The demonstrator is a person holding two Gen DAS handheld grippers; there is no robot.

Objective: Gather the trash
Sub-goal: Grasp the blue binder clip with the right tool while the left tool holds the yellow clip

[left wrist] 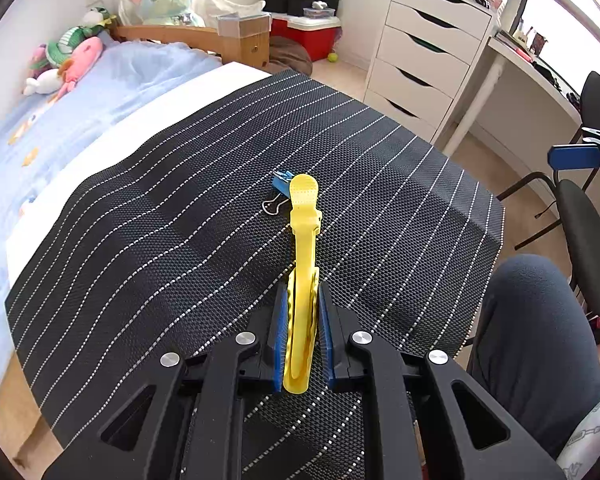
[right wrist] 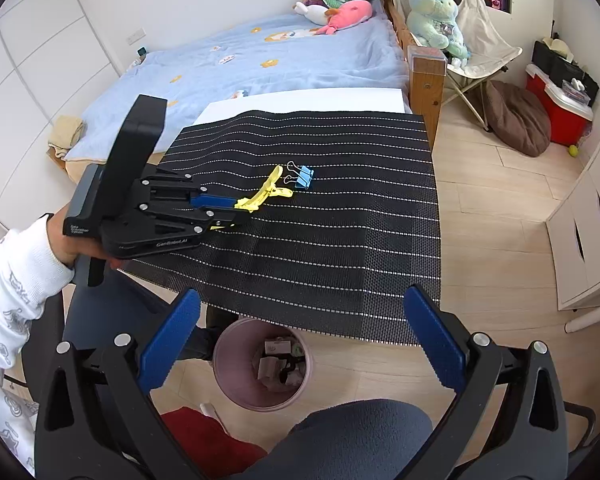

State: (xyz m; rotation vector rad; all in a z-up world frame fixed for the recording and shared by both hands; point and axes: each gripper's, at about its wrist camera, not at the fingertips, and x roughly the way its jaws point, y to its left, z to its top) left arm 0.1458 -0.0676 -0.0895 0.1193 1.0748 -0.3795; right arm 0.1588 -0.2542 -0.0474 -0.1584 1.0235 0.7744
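On my left wrist camera, the left gripper [left wrist: 303,332] has its blue pads [left wrist: 281,340] pressed in against the rear end of a yellow hair clip [left wrist: 303,248], so the fingers are nearly together with the clip pinched between them. The clip runs straight ahead from the jaws over the black striped mat [left wrist: 160,208], and its far tip sits just beside a blue binder clip [left wrist: 281,185] lying on the mat. Whether the two clips touch, I cannot tell from here. At the right edge I see one blue finger of the right gripper [left wrist: 574,157], and below it my knee in dark trousers [left wrist: 536,340].

On my right wrist camera, the right gripper [right wrist: 302,340] is spread wide with nothing between its fingers [right wrist: 170,340], hanging over the floor in front of the mat's near edge. Directly under it stands a pink trash bin [right wrist: 224,376] with paper scraps inside. Further out, the left gripper [right wrist: 230,210] reaches in from the left, held by my hand [right wrist: 66,248], clamped on the yellow hair clip [right wrist: 268,192]. Two blue binder clips [right wrist: 303,178] lie side by side on the black striped mat [right wrist: 340,240], just beyond the yellow clip.
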